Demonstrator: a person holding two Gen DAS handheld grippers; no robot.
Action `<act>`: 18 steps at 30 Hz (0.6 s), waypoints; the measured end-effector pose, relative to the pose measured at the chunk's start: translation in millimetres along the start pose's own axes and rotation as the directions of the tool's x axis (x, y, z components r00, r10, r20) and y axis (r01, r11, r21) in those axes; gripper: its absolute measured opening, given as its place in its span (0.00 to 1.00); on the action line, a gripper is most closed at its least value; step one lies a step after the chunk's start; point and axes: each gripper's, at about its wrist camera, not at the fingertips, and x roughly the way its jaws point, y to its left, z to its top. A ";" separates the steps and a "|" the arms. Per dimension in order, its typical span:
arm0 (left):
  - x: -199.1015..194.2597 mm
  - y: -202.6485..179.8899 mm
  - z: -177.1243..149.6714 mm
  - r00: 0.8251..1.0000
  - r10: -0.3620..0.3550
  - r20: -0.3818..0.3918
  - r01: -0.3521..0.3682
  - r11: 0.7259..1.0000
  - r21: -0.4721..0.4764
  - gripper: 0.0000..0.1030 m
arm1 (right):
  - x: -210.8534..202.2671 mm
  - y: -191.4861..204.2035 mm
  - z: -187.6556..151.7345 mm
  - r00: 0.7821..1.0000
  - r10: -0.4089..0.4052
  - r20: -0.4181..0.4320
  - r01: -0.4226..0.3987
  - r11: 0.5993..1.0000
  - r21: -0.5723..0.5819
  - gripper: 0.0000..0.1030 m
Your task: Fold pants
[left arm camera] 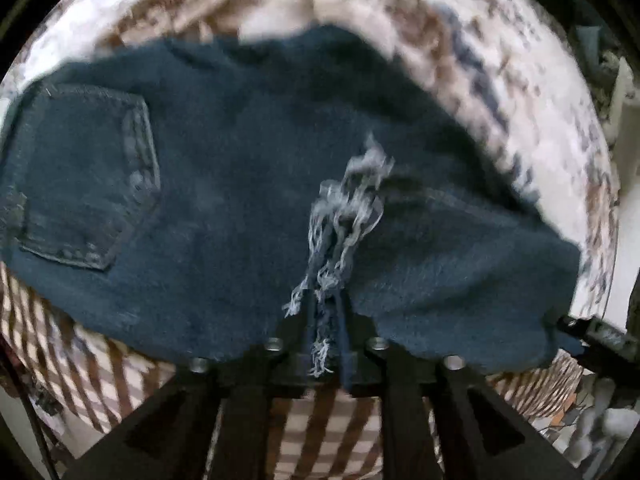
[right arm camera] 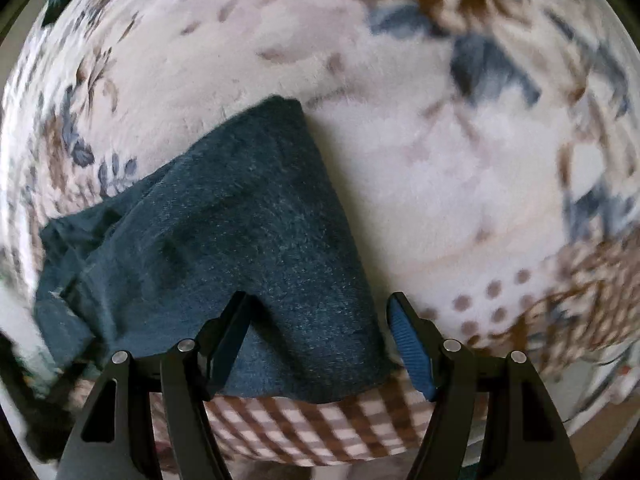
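Observation:
Dark blue denim pants (left arm camera: 248, 184) lie spread on a patterned blanket, with a back pocket (left arm camera: 86, 176) at the left. My left gripper (left arm camera: 326, 312) is shut on the frayed hem (left arm camera: 344, 216) of a pant leg, and pale threads hang between its fingers. In the right wrist view a folded part of the pants (right arm camera: 240, 240) lies on the blanket. My right gripper (right arm camera: 320, 312) is open over the fabric's near edge. Its left finger rests against the cloth, and its blue-padded right finger (right arm camera: 412, 348) stands just beside the edge.
The blanket (right arm camera: 440, 160) is cream with brown and blue floral marks and has a brown checked border (right arm camera: 320, 424) at the near edge. Clutter shows past the blanket at the far right of the left wrist view (left arm camera: 616, 92).

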 end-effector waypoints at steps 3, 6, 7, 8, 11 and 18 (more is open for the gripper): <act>-26.3 7.0 -2.4 0.994 0.074 0.082 -0.074 0.997 -0.003 0.75 | -8.9 27.2 -6.9 0.981 -0.187 0.052 0.191 0.979 -0.074 0.79; -44.5 31.7 -11.6 0.976 0.177 0.128 -0.169 0.983 -0.076 0.98 | -13.1 63.7 -20.3 0.923 -0.367 0.115 0.382 0.910 -0.160 0.79; -49.6 43.2 -14.8 0.972 0.194 0.134 -0.179 0.977 -0.119 0.98 | -13.5 79.0 -26.0 0.908 -0.399 0.131 0.417 0.890 -0.182 0.79; -55.6 61.4 -17.9 0.970 0.201 0.136 -0.175 0.967 -0.183 0.98 | -13.2 91.0 -30.0 0.902 -0.407 0.140 0.429 0.881 -0.202 0.79; -64.6 118.8 -24.9 0.969 0.208 0.132 -0.148 0.921 -0.361 0.98 | -10.2 129.2 -41.4 0.885 -0.432 0.173 0.463 0.853 -0.242 0.79; -66.9 223.8 -39.1 0.957 0.233 0.173 -0.069 0.761 -0.646 0.98 | 16.1 191.3 -63.1 0.773 -0.579 0.260 0.634 0.722 -0.276 0.80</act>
